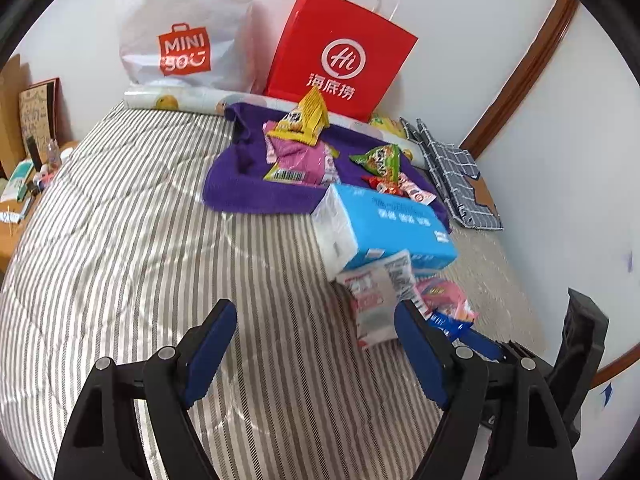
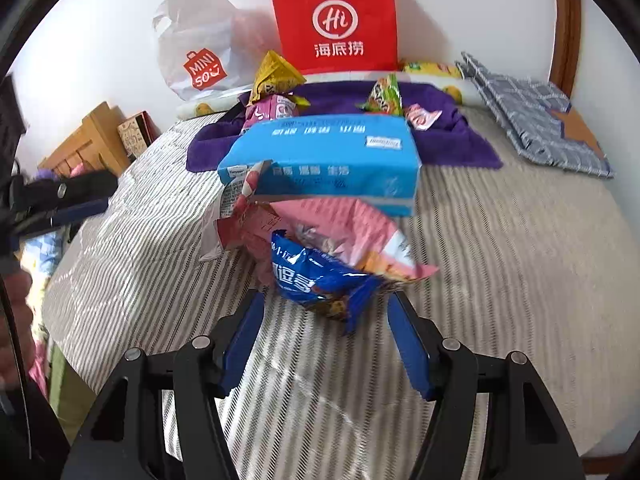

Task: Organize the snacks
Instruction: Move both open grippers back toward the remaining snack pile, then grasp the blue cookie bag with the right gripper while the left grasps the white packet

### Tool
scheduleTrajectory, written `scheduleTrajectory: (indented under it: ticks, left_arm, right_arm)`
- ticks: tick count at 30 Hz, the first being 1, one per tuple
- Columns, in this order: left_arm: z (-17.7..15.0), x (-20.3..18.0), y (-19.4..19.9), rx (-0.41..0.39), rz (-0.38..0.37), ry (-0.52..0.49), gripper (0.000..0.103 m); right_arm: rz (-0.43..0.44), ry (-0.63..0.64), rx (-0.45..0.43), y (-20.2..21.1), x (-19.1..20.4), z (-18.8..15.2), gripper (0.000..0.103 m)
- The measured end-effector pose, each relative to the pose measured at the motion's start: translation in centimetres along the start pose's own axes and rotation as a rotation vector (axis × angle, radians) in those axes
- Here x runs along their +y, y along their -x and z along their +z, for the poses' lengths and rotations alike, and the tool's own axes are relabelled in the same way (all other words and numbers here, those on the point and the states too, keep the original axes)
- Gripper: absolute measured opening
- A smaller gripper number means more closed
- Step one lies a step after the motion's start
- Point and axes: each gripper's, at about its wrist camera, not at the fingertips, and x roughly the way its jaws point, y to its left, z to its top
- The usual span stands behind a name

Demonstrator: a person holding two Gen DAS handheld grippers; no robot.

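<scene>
Snacks lie on a striped bed. My right gripper (image 2: 325,298) is open, its blue fingertips either side of a blue snack packet (image 2: 320,280) without pressing it. That packet rests on a pink bag (image 2: 352,232), beside a white-and-red packet (image 2: 236,216) and in front of a blue tissue pack (image 2: 328,152). My left gripper (image 1: 316,306) stands open over bare bedding, its right finger next to the white-and-red packet (image 1: 380,296). Yellow (image 1: 304,118), pink (image 1: 304,160) and green (image 1: 380,160) snacks sit on a purple towel (image 1: 240,192).
A red paper bag (image 1: 340,56) and a white plastic bag (image 1: 184,32) lean on the wall behind. A checked cloth (image 1: 452,168) lies at the right by the wall. A wooden bedside shelf (image 1: 16,184) with small items stands left.
</scene>
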Motion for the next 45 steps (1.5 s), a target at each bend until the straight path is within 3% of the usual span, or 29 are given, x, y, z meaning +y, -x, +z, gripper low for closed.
scheduleTrajectory:
  ticks: [10, 14, 16, 26, 36, 38, 39, 41, 45]
  left_arm:
    - [-0.8, 0.8, -0.6, 0.028, 0.018, 0.017, 0.08]
    - [-0.7, 0.7, -1.3, 0.04, 0.015, 0.015, 0.08]
    - [-0.5, 0.5, -1.6, 0.043, 0.011, 0.01, 0.08]
    - [-0.2, -1.7, -4.4, 0.086, -0.048, -0.011, 0.08]
    - [-0.2, -2.8, -8.4, 0.162, 0.003, 0.014, 0.079]
    - [-0.3, -3.3, -8.6, 0.142, 0.02, 0.001, 0.079]
    - [-0.3, -3.5, -8.6, 0.135, 0.025, -0.006, 0.078]
    - [-0.3, -3.8, -8.8, 0.143, 0.001, -0.014, 0.06]
    - [-0.2, -3.9, -7.9, 0.134, 0.012, -0.061, 0.053]
  right_arm:
    - [0.013, -0.061, -0.002, -2.5, 0.9, 1.0, 0.065]
    - [-0.003, -0.043, -0.004, -2.7, 0.9, 1.0, 0.054]
    - [0.008, -0.038, -0.007, -2.3, 0.7, 0.9, 0.05]
    - [0.019, -0.035, -0.05, 1.4, -1.0, -0.4, 0.049]
    - [-0.066, -0.036, -0.094, 4.1, -4.6, -1.1, 0.049]
    - [-0.08, -0.048, -0.096, 4.0, -5.4, -1.0, 0.049]
    - [-0.083, -0.057, -0.094, 3.9, -5.9, -1.0, 0.049]
    - [-0.084, -0.071, -0.091, 3.7, -6.7, -1.0, 0.049]
    - [-0.086, -0.088, -0.086, 3.1, -7.6, -0.8, 0.049]
